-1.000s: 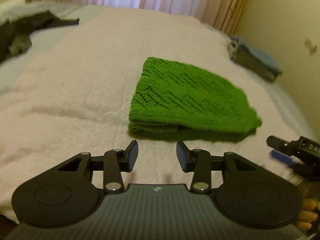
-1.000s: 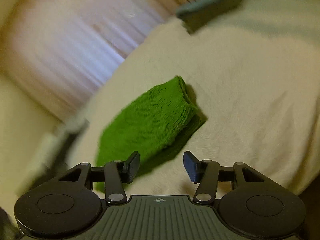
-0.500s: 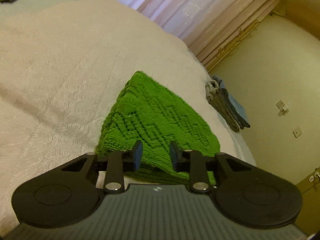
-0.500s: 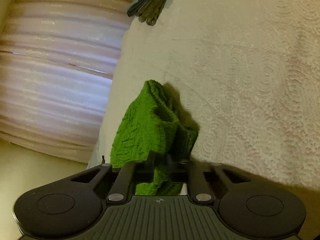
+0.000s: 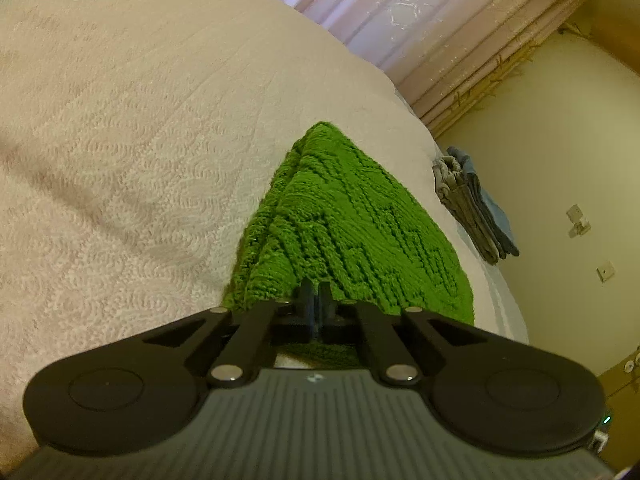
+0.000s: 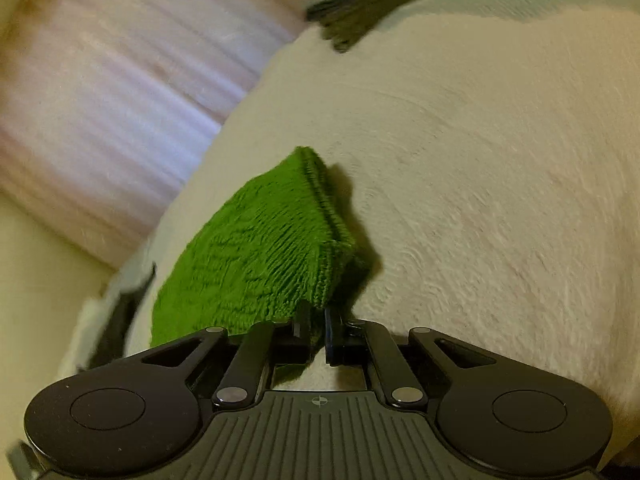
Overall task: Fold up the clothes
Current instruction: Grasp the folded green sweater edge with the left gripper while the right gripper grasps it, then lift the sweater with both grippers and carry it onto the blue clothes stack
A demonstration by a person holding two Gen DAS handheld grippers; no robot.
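Nearest the left wrist camera, the left gripper (image 5: pixel 316 300) had its fingers pinched tight on the near edge of the green knit (image 5: pixel 348 236), which rose from that grip toward 12 o'clock, its far corner lying on or just above the bed (image 5: pixel 140 128). In the right wrist view the right gripper (image 6: pixel 318 330) had its fingers closed on the near corner of the same knit (image 6: pixel 256 256), with a tuft of wool between them; the frame was blurred, so how deep the bite went could not be told. The knit lay in a thick folded stack, several layers showing along its edge at about 1 o'clock in the right view, and it sat near the side of the bed closest to the wall. The risk, as I judged it, was that each pair of fingers held only some of the layers: a lift or carry would then let the lower ones sag and the fold open. The loose, chunky knit could also stretch or snag on a fingertip, and uneven pull between the two grips would skew the stack. Farther off, at 2 o'clock in the left view, a pile of grey and blue clothes (image 5: pixel 476 208) lay by the bed's edge; a swing that way could knock it, or drop the knit off the bed. Beyond stood the curtain (image 5: pixel 420 20).
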